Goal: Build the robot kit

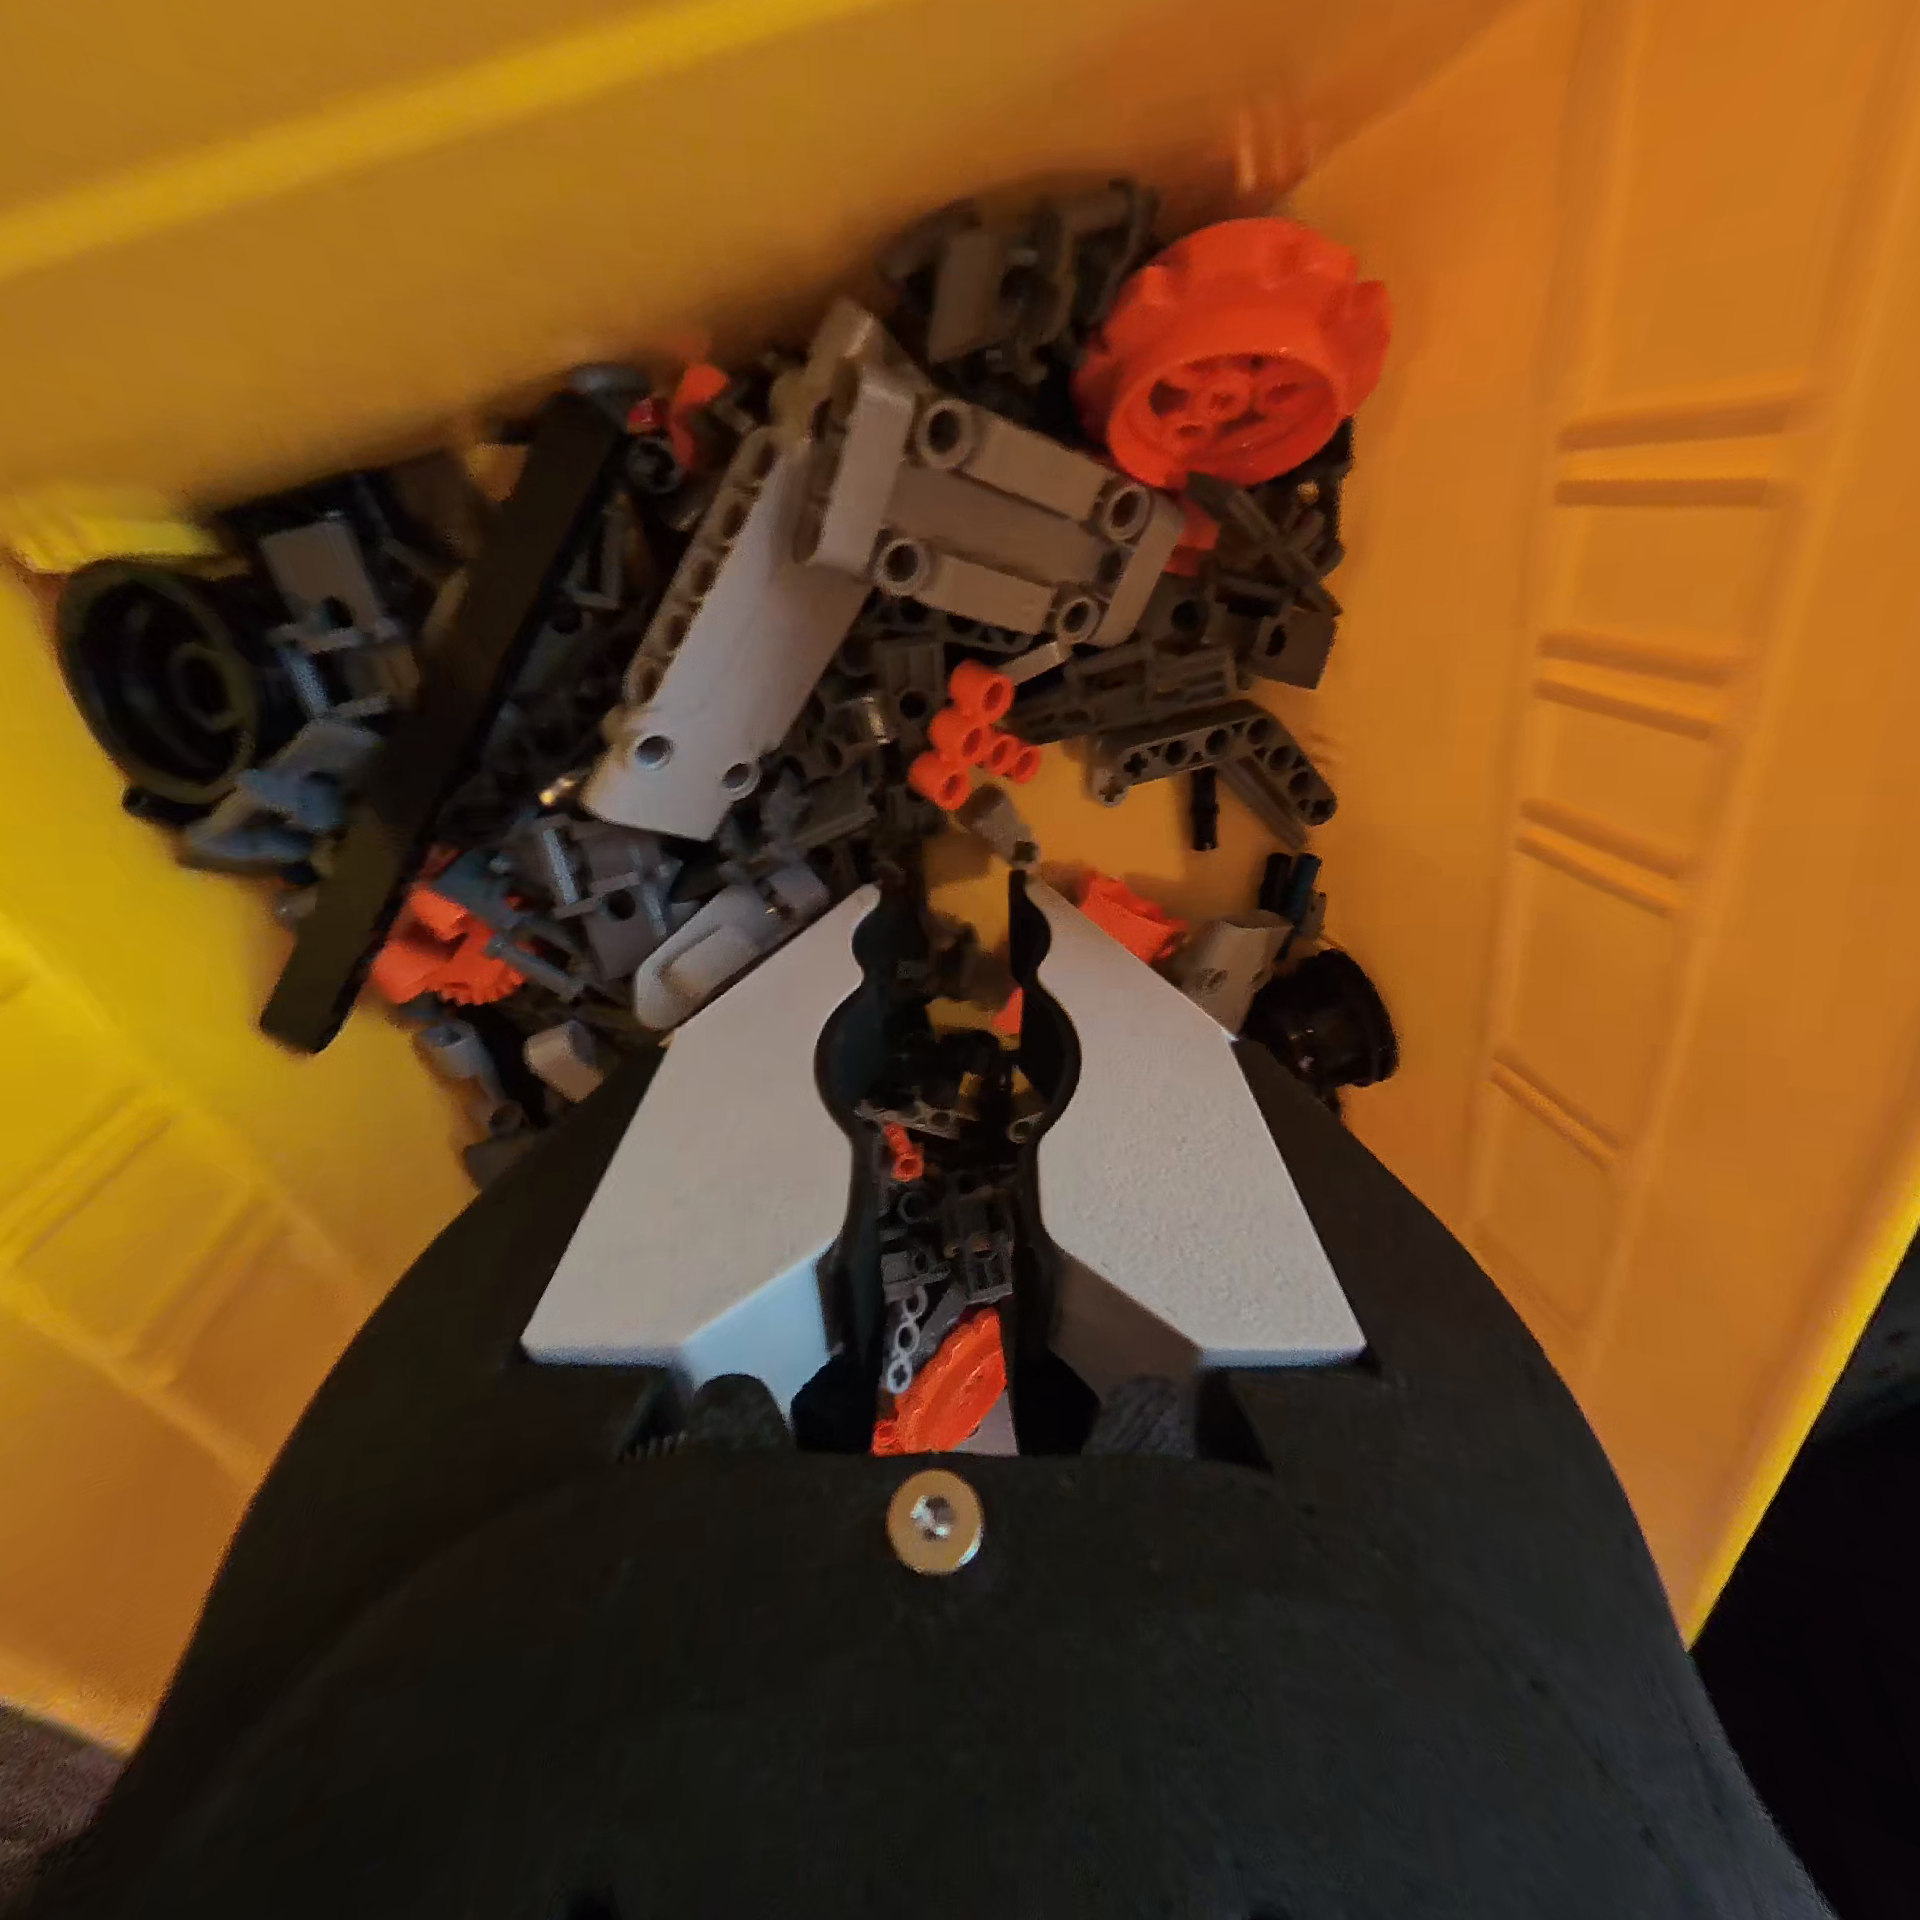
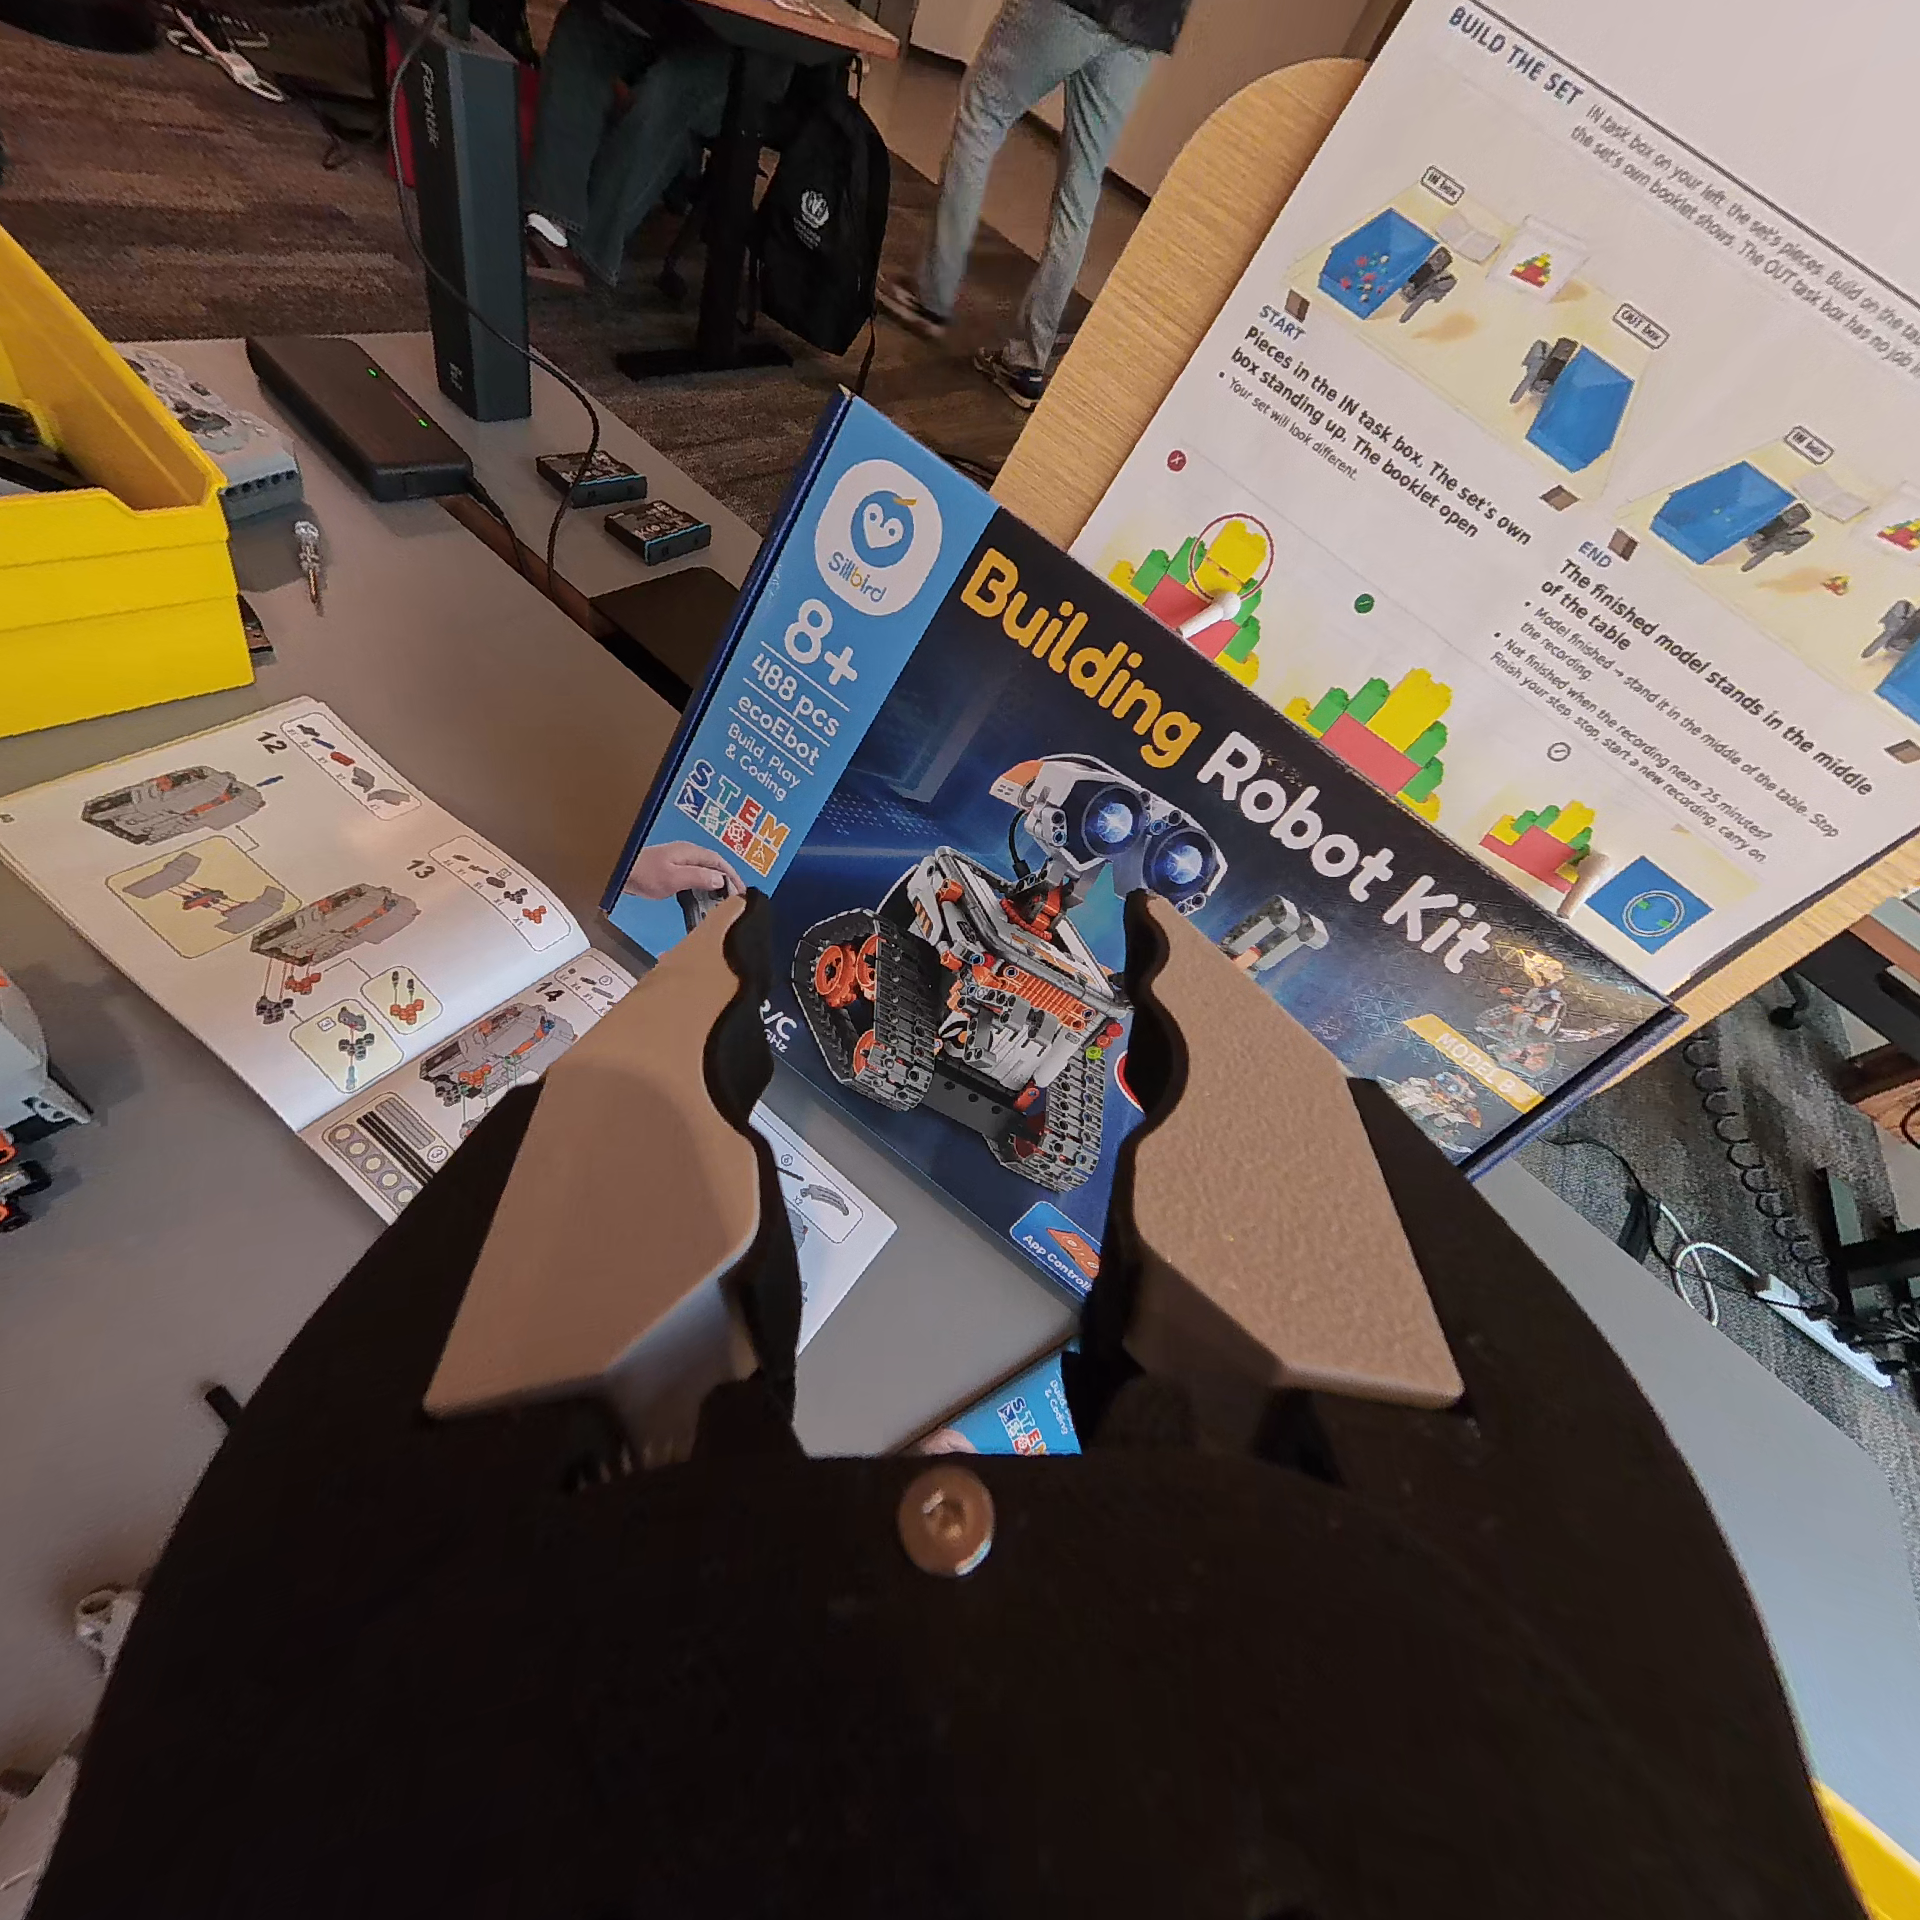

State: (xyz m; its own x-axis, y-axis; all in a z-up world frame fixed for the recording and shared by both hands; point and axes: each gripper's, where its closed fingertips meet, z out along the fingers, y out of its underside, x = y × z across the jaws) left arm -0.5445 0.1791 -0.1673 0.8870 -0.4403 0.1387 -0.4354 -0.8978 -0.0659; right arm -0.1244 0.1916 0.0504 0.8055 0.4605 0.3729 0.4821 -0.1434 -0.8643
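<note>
My left gripper point(image 1: 954, 889) is down inside a yellow bin point(image 1: 416, 208), just over a pile of grey, black and orange building pieces. Its jaws stand a narrow gap apart with nothing clearly held. A small grey connector point(image 1: 1000, 821) lies just ahead of the tips, with an orange connector point(image 1: 971, 738) beyond it. An orange wheel point(image 1: 1231, 374), a large light grey piece point(image 1: 727, 644) and a black tyre point(image 1: 156, 675) lie in the pile. My right gripper point(image 2: 940, 914) is open and empty above the grey table point(image 2: 540, 665), facing a robot kit box point(image 2: 1039, 779).
An open instruction booklet point(image 2: 312, 883) lies on the table left of the box. A printed sheet on a board point(image 2: 1558, 416) stands behind it. The yellow bin point(image 2: 104, 582) is at the left, with a partly built model point(image 2: 21, 1101) at the edge. Batteries point(image 2: 655, 530) and people's legs point(image 2: 1018, 156) are farther back. Tip to tip, the grippers are about 45 cm apart. My left gripper's tips are some 6 cm from the large light grey piece point(image 1: 727, 644). My left gripper's tips are some 8 cm from the orange wheel point(image 1: 1231, 374).
</note>
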